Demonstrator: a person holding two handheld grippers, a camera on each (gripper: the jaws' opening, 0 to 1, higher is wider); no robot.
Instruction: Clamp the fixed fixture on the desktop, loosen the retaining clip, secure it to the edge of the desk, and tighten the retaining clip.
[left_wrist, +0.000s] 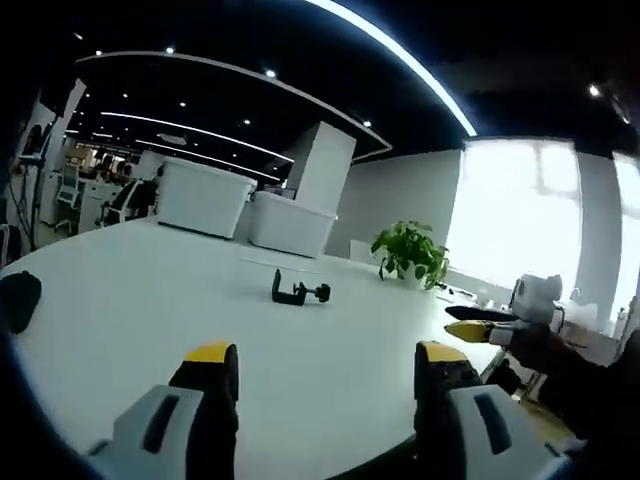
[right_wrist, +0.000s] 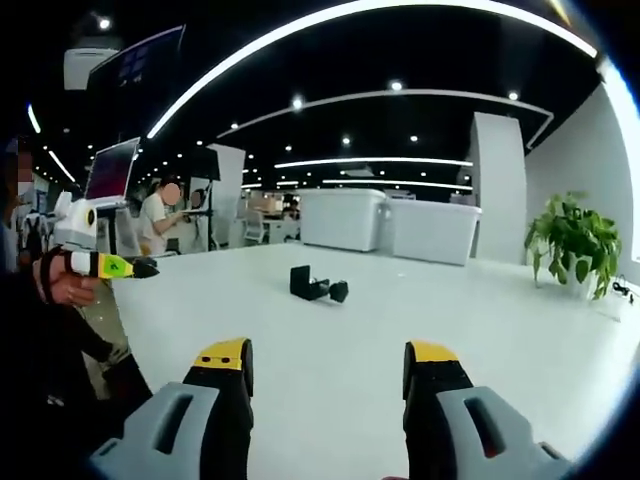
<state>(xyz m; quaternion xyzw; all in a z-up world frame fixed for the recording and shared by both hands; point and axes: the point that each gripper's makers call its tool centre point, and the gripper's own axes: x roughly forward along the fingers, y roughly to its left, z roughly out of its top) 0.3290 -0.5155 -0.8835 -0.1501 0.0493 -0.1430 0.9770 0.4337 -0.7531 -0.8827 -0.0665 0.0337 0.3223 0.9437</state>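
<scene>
A small black C-clamp fixture (left_wrist: 298, 291) lies on the white table (left_wrist: 150, 290), well ahead of my left gripper (left_wrist: 325, 362). That gripper's yellow-tipped jaws stand wide apart and hold nothing. My right gripper (left_wrist: 487, 328) reaches in from the right at the table edge, held by a hand. In the right gripper view the same clamp (right_wrist: 316, 285) lies ahead on the table (right_wrist: 480, 310). My right gripper (right_wrist: 327, 358) is open and empty, short of the clamp. My left gripper (right_wrist: 112, 266) shows at the left, off the table edge.
Two white bins (left_wrist: 205, 197) (left_wrist: 292, 222) stand at the table's far side, with a potted plant (left_wrist: 412, 252) to their right. A black object (left_wrist: 18, 300) lies at the table's left edge. A person (right_wrist: 155, 215) sits by a monitor (right_wrist: 112, 170) in the background.
</scene>
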